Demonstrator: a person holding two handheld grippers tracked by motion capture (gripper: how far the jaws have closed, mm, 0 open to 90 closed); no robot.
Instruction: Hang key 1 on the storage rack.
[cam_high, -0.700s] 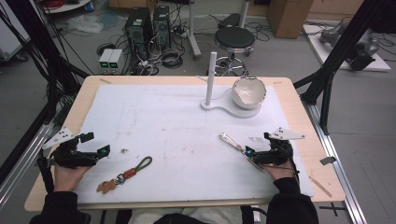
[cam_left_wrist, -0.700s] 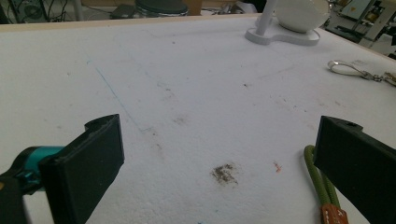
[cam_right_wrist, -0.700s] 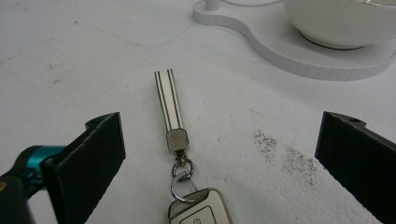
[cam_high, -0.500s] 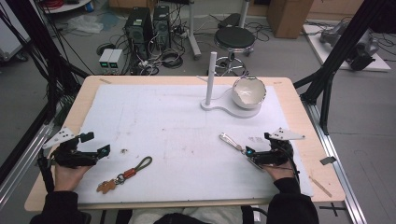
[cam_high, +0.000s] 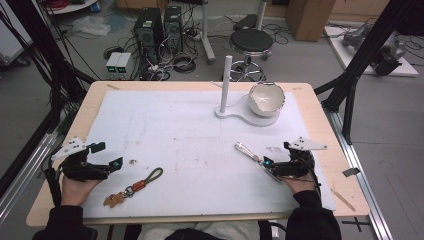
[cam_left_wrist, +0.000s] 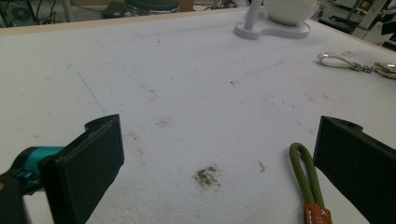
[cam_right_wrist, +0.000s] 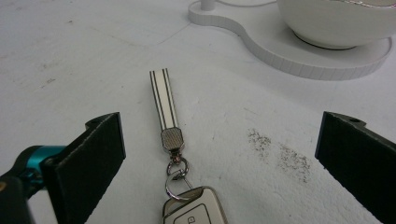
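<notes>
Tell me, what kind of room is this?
Probably a lab or workshop set up for recording: computer towers and tangled cables on the floor, a black frame around the table, a stool behind.

Even, diffuse overhead light leaves the white foam-covered table top (cam_high: 190, 130) bright, with only faint, soft shadows. The high view is grainy and slightly soft. In both gripper views the near black jaws blur, and far objects lose sharpness.
</notes>
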